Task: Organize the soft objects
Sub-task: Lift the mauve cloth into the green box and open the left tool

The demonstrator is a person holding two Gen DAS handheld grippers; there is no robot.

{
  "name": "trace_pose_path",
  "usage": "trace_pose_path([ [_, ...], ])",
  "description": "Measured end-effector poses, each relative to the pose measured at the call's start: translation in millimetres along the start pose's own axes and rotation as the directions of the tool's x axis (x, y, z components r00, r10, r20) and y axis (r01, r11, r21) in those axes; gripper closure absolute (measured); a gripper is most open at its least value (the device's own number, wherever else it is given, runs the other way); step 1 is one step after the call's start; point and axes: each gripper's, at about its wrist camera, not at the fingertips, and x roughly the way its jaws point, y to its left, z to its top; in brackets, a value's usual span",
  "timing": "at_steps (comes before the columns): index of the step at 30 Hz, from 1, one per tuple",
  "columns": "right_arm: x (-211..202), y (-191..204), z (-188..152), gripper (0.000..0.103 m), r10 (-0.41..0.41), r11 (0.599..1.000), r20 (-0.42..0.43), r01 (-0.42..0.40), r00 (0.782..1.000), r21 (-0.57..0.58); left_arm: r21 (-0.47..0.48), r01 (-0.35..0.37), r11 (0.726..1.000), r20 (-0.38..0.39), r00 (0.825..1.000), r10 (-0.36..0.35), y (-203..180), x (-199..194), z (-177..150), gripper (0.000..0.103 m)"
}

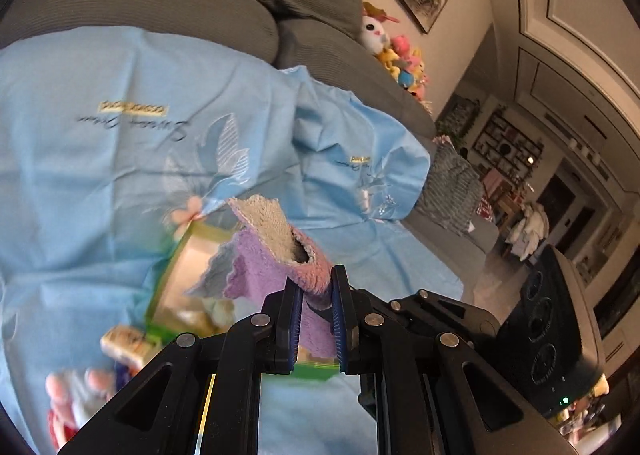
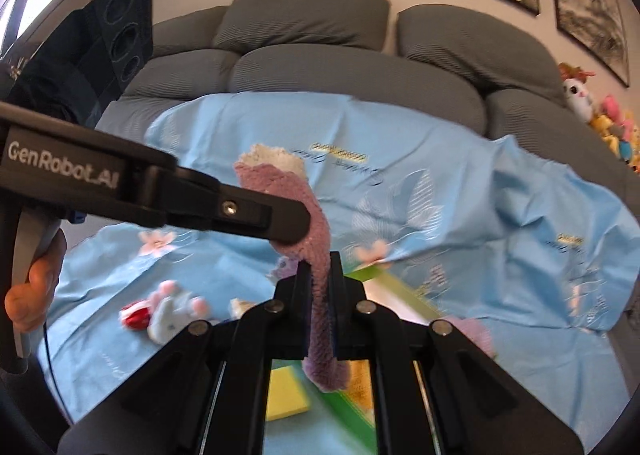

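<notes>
Here the left tool (image 1: 316, 287) and right tool (image 2: 320, 275) both pinch one purple towel (image 2: 316, 251), stretched above the blue sheet (image 2: 480, 215); a green box (image 1: 180, 275) lies at nine o'clock of the left tool.

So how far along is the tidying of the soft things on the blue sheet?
Early to midway, as far as I can tell. Done: something pale already lies in the green-rimmed box. In hand: the left hand-held gripper and right hand-held gripper both pinch the fluffy purple-and-white cloth, lifted above the sheet. Left: the small plush rabbit and yellow sponge lie loose on the light blue sheet.
</notes>
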Motion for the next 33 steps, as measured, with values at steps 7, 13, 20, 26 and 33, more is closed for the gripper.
trace_pose_path([
  [7, 38, -37, -13, 0.097, -0.036, 0.998, -0.081, 0.04, 0.996, 0.042, -0.025, -0.042, 0.999, -0.095, 0.995, 0.04, 14, 67, 10, 0.09],
  [13, 89, -57, -51, 0.094, -0.008, 0.991, -0.225, 0.038, 0.974, 0.13, -0.086, -0.102, 0.991, -0.224, 0.971, 0.08, 49, 126, -7, 0.09],
  [20, 131, -73, -81, 0.064, 0.027, 0.974, -0.372, 0.059, 0.928, 0.22, -0.166, -0.201, 0.966, -0.364, 0.922, 0.129, 89, 173, -29, 0.09],
  [26, 130, -81, -84, 0.038, 0.018, 0.962, -0.378, 0.086, 0.926, 0.258, -0.202, -0.25, 0.947, -0.418, 0.896, 0.148, 106, 181, -41, 0.053],
  [33, 113, -86, -90, 0.03, -0.003, 0.952, -0.38, 0.119, 0.925, 0.282, -0.198, -0.269, 0.942, -0.385, 0.906, 0.178, 105, 160, -37, 0.015],
])
